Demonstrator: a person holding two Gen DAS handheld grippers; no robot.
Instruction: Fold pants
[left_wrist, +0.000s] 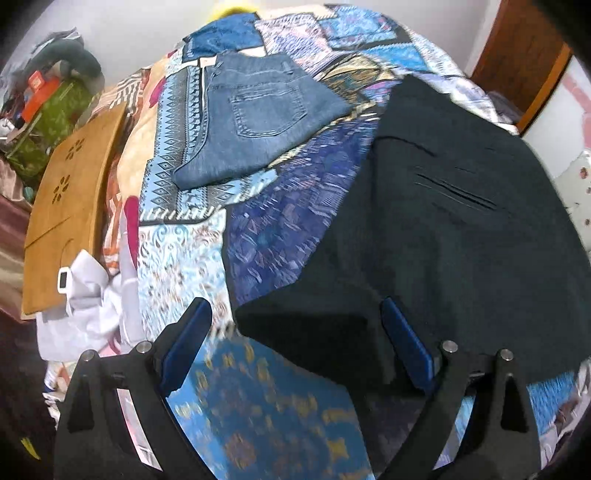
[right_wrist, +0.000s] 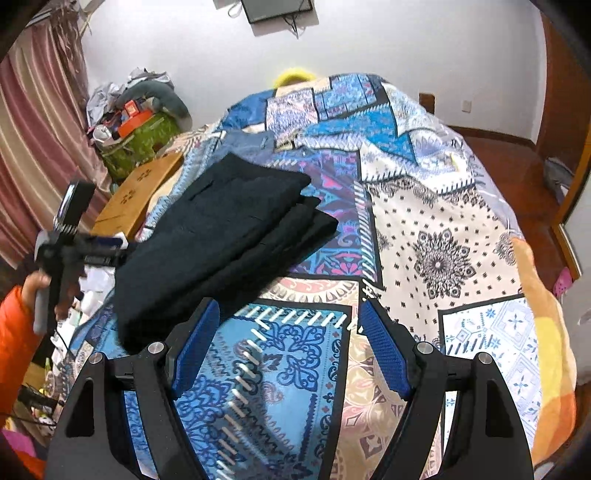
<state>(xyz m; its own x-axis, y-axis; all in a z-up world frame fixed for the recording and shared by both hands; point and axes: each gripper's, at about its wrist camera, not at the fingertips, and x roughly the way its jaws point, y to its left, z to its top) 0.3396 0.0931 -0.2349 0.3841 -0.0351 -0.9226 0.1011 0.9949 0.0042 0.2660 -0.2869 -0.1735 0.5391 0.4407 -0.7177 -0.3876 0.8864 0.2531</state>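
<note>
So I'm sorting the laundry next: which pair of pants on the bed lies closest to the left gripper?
The black pants, whose near corner sits between the left gripper's open fingers. The blue jeans lie folded farther up the bed.

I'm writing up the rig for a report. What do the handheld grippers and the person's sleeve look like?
Each gripper, left gripper and right gripper, has a black frame with silver round pins and two fingers faced with blue textured pads. A white label strip runs along the left gripper's frame. Seen from the right wrist camera, the person's sleeve is bright orange, and the handle is grey.
</note>
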